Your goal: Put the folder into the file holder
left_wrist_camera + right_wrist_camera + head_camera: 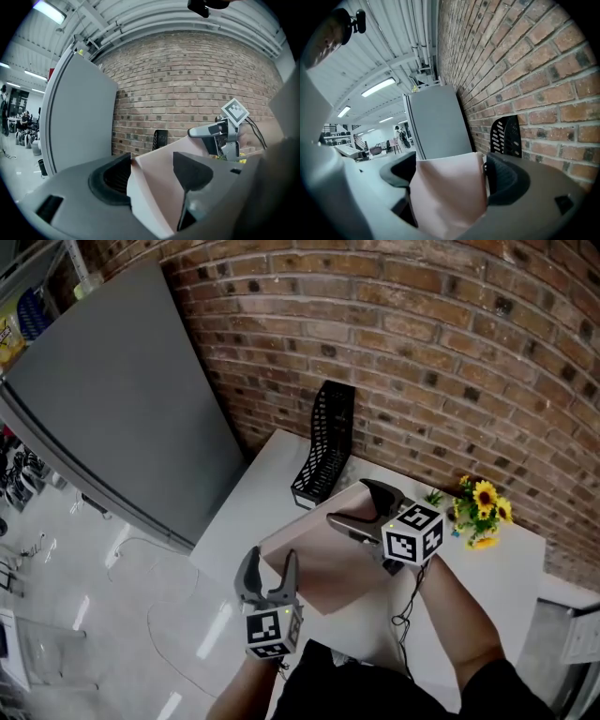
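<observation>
I hold a pale pink folder (314,563) up off the white table (272,474), between my two grippers. My left gripper (269,570) is at its near left corner. In the left gripper view the folder (157,187) fills the gap and touches both pads. My right gripper (361,505) stands wide open at the folder's far right side. In the right gripper view the folder (447,192) lies face-on across the gap. The black mesh file holder (326,442) stands upright against the brick wall, just beyond the folder, and shows as the file holder (506,136) ahead to the right.
A large grey cabinet (112,399) stands left of the table. A bunch of yellow artificial flowers (480,512) lies at the table's right, by the brick wall (422,352). The table's left edge drops to the floor (103,615).
</observation>
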`<state>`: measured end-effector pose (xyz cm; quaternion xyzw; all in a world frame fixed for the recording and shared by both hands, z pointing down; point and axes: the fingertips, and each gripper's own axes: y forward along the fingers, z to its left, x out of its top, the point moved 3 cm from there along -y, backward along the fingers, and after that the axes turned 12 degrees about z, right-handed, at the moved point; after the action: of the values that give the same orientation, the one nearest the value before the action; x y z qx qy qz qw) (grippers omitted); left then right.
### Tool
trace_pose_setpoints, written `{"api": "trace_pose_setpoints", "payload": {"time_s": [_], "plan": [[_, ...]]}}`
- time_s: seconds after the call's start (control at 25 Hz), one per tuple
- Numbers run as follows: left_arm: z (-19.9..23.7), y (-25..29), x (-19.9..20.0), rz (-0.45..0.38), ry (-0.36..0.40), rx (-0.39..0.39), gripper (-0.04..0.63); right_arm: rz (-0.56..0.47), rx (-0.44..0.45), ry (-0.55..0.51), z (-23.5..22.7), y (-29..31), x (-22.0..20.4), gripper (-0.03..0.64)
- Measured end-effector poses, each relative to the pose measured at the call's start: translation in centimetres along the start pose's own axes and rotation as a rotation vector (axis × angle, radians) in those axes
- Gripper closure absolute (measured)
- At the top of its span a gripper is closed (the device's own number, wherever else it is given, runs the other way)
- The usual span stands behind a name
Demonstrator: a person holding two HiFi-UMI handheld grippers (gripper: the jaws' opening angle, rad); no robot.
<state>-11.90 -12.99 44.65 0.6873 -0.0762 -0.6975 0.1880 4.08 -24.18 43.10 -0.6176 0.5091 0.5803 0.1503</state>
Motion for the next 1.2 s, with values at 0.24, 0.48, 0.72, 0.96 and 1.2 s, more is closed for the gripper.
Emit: {"api": "trace_pose_setpoints", "payload": {"time_s": [0.24,0.48,0.72,0.96,1.2], "plan": [[-1.4,-1.3,0.5,-0.04,0.065,0.003,0.314,-0.012,0.025,0.046,0.3,-1.6,-0.5,0.141],[-2.7,-2.5,0.5,-0.084,0.079,-0.005,0.314,-0.026,0.067,0.105,0.4,-3.4,-1.3,0.141],[-4.6,-4.0,-0.1,-0.107,0.133,0.001,0.314,-0.057,0.069,0.184,0.1,-5.6,-2.3,0.169],[-5.9,-5.4,-0.9,-0.112,0.104,0.015,0.314,-0.079,0.049,0.157,0.8,-7.1,-3.1,0.169],[-6.9,-6.7,-0.8,-0.151,0.109,-0.006,0.314,-0.162,0.062,0.108,1.3,-8.9,-3.8,0.187]]}}
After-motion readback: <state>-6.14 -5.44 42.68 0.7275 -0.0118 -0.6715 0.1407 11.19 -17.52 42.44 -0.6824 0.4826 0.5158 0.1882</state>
